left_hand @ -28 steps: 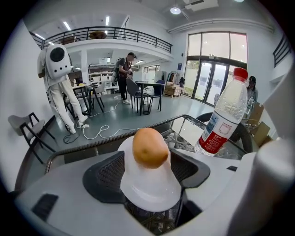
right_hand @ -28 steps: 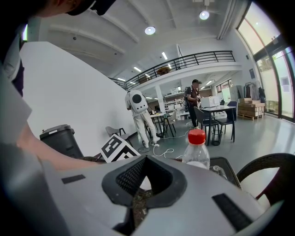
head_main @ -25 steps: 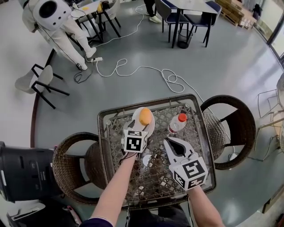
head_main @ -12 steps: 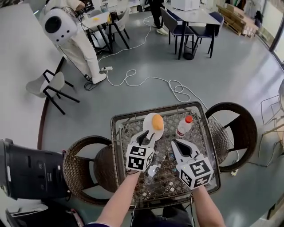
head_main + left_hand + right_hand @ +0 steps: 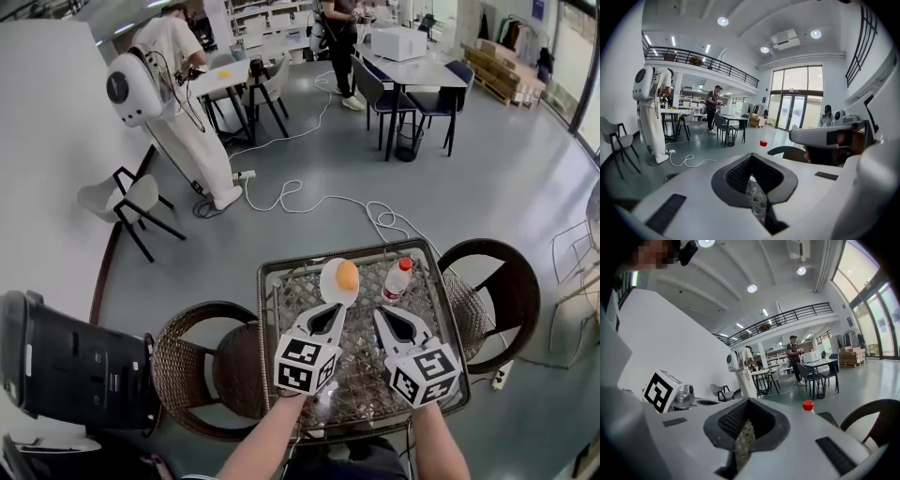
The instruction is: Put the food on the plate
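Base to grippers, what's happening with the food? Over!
Left gripper and right gripper shut, empty. Orange food on the white plate. Bottle stands beside, nothing blocking.

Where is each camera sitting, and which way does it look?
Head view: on the person's head, looking down at the table, plate, food and bottle; forearms, left gripper and right gripper show.
Left gripper view: on the left gripper, looking across the room; its shut, empty jaws show.
Right gripper view: on the right gripper, looking across the room; its shut jaws and the left gripper's cube show.
Shared: all see the bottle.
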Demonstrator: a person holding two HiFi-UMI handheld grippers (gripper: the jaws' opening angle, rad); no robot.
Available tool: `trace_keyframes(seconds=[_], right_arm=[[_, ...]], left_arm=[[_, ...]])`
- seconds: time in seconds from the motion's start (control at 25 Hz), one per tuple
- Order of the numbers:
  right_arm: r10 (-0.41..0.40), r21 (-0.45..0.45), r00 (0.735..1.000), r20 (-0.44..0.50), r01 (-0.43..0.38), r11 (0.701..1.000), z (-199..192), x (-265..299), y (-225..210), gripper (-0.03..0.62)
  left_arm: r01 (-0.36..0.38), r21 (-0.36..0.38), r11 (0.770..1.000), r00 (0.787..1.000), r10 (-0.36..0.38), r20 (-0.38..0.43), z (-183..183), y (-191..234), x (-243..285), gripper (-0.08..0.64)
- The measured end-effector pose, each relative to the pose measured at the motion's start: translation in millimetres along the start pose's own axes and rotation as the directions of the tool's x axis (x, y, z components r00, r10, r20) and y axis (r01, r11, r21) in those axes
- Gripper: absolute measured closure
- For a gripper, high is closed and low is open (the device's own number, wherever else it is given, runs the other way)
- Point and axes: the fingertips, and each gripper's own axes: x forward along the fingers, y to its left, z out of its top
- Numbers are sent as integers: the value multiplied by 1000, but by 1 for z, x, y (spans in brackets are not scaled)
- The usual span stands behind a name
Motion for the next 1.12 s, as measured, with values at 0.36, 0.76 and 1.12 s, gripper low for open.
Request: trace_keyframes(seconds=[0.36, 0.76, 1.12], right_arm=[[23, -9, 998, 50, -23, 1000, 19, -28, 33, 588], [43, -31, 996, 76, -41, 999, 29, -40, 51, 588], [58, -44, 995, 82, -55, 998, 33, -44, 58, 588]], left_arm=[[73, 5, 997, 994, -74, 78, 25, -38, -50, 551], [108, 15, 994, 988, -109, 110, 36, -55, -71, 551], [112, 15, 994, 987, -113, 117, 37, -61, -77, 551]])
